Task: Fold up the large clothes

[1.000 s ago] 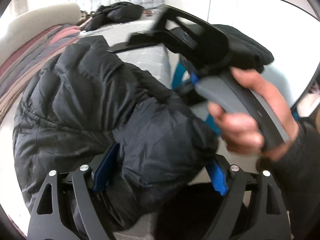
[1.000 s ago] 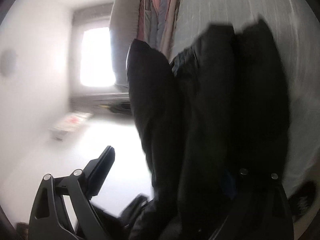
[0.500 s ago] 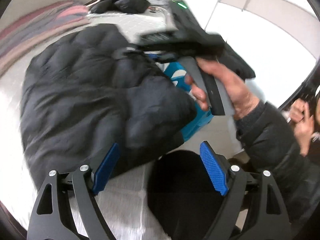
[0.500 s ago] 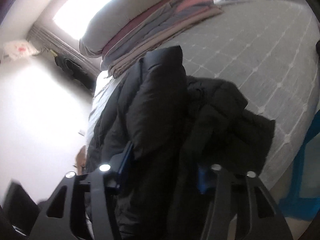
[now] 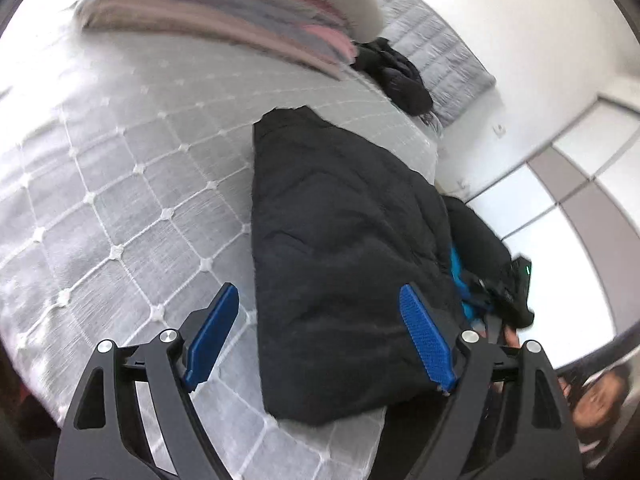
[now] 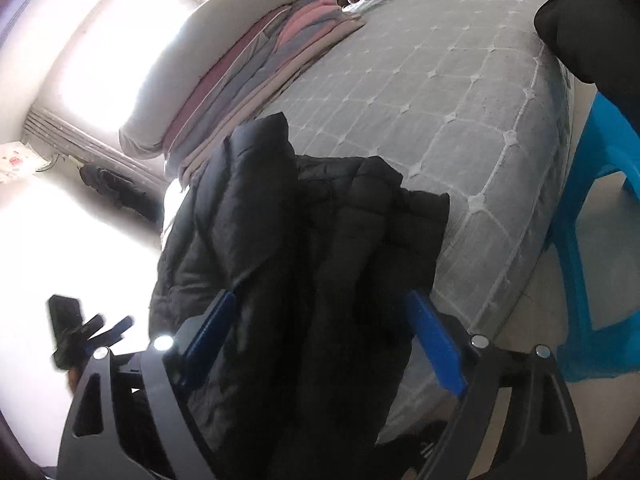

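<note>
On mattress (image 5: 120, 168): black jacket (image 5: 340, 240) between opening right claw (image 6: 320, 340) pads.

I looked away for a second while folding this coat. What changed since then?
The left claw let go of the jacket and swung back over the bed, jaws empty. The right claw squeezed the jacket and its jaws are opening again, fabric between them. The jacket now lies flatter. The blanket stack stayed put.
</note>
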Available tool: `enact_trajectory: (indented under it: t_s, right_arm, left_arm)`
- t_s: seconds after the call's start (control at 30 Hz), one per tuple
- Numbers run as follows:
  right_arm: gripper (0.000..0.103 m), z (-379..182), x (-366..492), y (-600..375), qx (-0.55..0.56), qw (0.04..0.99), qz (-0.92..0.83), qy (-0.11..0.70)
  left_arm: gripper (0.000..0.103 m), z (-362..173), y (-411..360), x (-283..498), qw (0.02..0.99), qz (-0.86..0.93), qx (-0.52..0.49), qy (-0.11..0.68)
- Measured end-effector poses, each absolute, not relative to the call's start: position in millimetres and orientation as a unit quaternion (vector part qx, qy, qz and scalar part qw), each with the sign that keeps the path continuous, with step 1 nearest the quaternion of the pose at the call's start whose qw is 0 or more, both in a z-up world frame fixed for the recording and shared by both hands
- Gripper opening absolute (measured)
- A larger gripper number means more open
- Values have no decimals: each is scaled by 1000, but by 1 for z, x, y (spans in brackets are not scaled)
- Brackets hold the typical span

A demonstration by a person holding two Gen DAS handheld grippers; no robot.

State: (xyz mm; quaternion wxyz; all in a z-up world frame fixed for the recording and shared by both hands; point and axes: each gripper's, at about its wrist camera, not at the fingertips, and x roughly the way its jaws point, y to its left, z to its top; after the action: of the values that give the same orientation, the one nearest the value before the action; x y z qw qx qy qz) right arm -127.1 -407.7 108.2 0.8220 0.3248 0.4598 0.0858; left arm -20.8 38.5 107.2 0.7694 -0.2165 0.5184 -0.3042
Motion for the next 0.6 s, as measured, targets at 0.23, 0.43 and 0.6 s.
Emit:
enact_trajectory:
  t_s: [0.23,0.43,0.6]
  right_arm:
    - [91,84,-106,-394,329,787,81,516]
    - [91,69,-108,-401,390,753,111,519]
    - [96,59,-98,-394,358,748,91,551]
  left_arm:
    - [78,39,41,26,698,-321,-313,559]
    - [78,-1,20,49,653,-344,-341,581]
    - [83,-17,-11,59,619,-385,-339,595]
